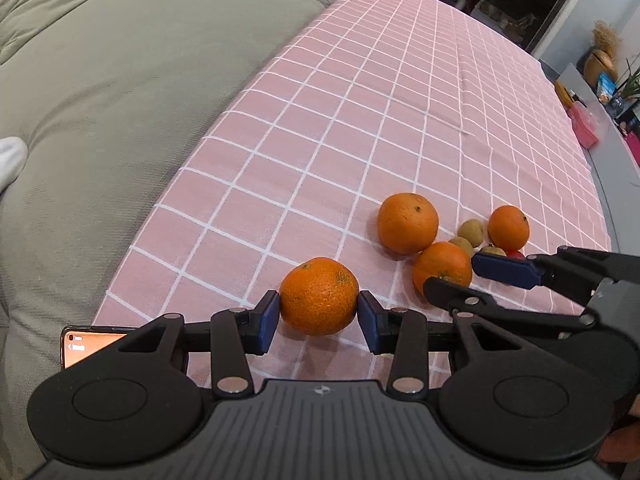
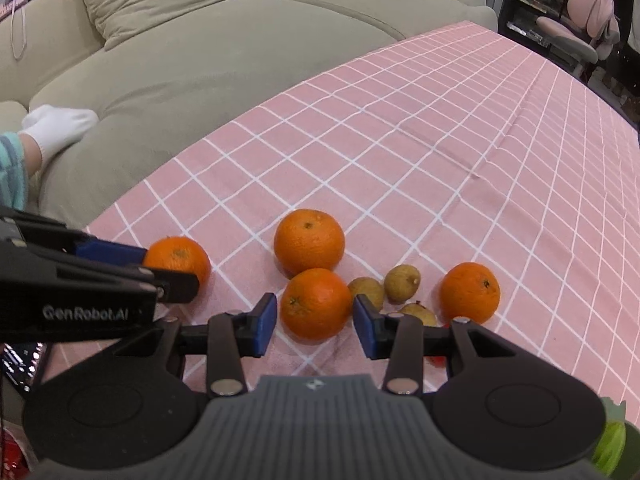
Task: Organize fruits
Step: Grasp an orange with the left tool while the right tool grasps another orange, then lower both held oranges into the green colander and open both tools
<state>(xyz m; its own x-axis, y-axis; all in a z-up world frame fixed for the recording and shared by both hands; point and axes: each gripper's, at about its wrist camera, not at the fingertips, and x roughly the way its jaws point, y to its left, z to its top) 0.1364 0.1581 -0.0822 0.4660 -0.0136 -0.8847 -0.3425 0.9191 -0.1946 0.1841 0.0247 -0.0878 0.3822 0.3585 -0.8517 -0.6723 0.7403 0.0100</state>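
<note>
The grey-green sofa (image 2: 168,68) runs along the far edge of the worktop (image 1: 400,120), which wears a pink cloth with a white grid and carries all the fruit loose; no bowl or tray shows in either view, so the sorting looks barely begun. The biggest fruit, a large orange (image 2: 309,242), sits at the back of the cluster, touching a mid-sized orange (image 2: 316,303) in front of it. The right tool (image 2: 315,318) brackets that mid-sized orange with its blue pads apart, a slim gap on each side, so nothing is gripped yet. Off to the left, set apart from the cluster, a mandarin (image 1: 319,295) sits between the pads of the left tool (image 1: 319,316); they appear to press on both flanks, so I judge it clamped, and it seems to rest on the cloth. A fourth orange (image 2: 470,293) lies at the right. Three small brown fruits (image 2: 402,283), possibly longans, huddle between the oranges, and a red fruit (image 1: 515,254) peeks out, mostly hidden. Every piece remains to be grouped.
</note>
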